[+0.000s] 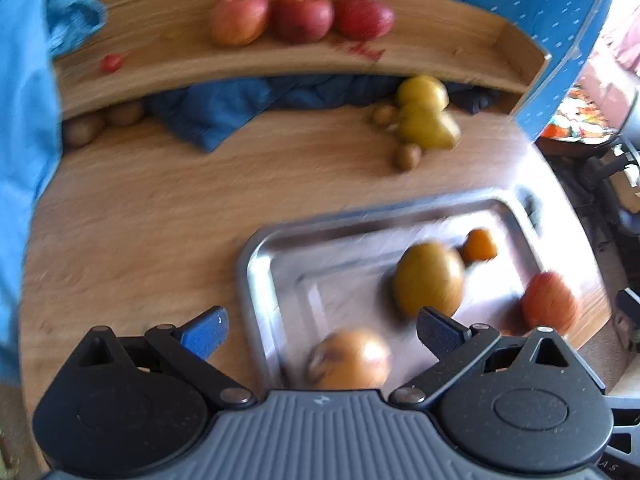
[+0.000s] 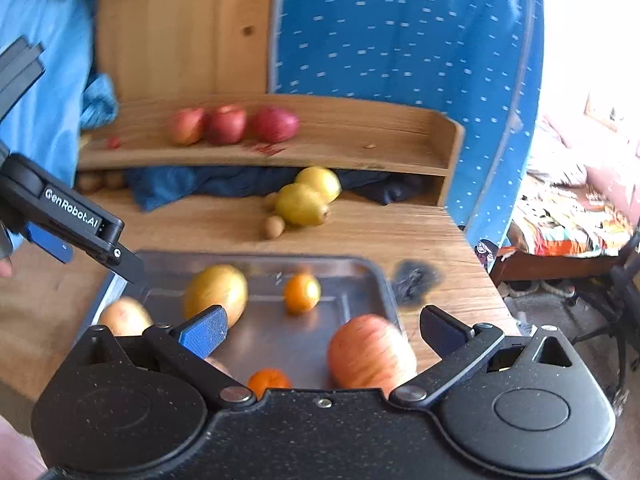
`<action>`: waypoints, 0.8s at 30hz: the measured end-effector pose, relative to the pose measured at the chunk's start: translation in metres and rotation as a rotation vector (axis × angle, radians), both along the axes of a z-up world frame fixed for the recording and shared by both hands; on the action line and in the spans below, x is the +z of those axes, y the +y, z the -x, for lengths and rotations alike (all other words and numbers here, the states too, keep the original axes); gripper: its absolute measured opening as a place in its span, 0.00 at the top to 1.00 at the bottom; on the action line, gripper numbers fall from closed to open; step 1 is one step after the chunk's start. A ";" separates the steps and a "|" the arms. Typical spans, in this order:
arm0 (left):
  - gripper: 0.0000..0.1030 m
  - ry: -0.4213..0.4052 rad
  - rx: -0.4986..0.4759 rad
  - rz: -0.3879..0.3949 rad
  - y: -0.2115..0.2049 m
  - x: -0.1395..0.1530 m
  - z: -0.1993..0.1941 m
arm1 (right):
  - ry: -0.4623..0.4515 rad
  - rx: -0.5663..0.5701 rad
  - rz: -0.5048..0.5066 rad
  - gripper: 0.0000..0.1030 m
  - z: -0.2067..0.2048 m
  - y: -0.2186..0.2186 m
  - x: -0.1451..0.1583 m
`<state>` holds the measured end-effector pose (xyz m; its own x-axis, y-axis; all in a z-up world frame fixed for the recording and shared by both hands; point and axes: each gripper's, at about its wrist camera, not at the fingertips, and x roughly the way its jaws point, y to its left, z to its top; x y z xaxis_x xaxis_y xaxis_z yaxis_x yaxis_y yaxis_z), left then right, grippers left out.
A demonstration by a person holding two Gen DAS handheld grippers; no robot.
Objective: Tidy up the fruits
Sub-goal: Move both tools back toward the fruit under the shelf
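both held over the shiny metal tray point(image 2: 372, 276) on the wooden desk point(image 1: 140, 216): left gripper point(image 1: 322, 330) wide, empty; right gripper point(image 2: 324, 330) wide, empty. in tray: yellow pear point(image 2: 216, 290), striped red apple point(image 2: 370, 352), small oranges point(image 2: 302, 292). three red apples point(image 1: 302, 16) on wooden shelf point(image 1: 440, 48); crumpled blue cloth point(image 1: 240, 108) beneath.

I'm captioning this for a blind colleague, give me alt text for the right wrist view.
The open right gripper hovers over a metal tray holding a striped apple, pears and small oranges. Behind, three red apples line a wooden shelf; the left gripper enters from the left.
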<state>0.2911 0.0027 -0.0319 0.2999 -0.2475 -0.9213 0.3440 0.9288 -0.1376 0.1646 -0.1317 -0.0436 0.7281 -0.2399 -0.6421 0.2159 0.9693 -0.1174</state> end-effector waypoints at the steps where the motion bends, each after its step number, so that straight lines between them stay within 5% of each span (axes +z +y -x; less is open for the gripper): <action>1: 0.01 -0.004 -0.011 0.012 -0.007 0.000 -0.007 | 0.000 -0.011 -0.023 0.01 -0.005 -0.008 0.001; 12: 0.01 -0.039 -0.101 0.051 -0.063 -0.013 -0.073 | -0.025 -0.089 -0.194 0.01 -0.046 -0.059 0.024; 24: 0.01 -0.062 -0.315 0.039 -0.090 -0.044 -0.108 | 0.118 -0.217 -0.238 0.01 -0.120 -0.098 -0.005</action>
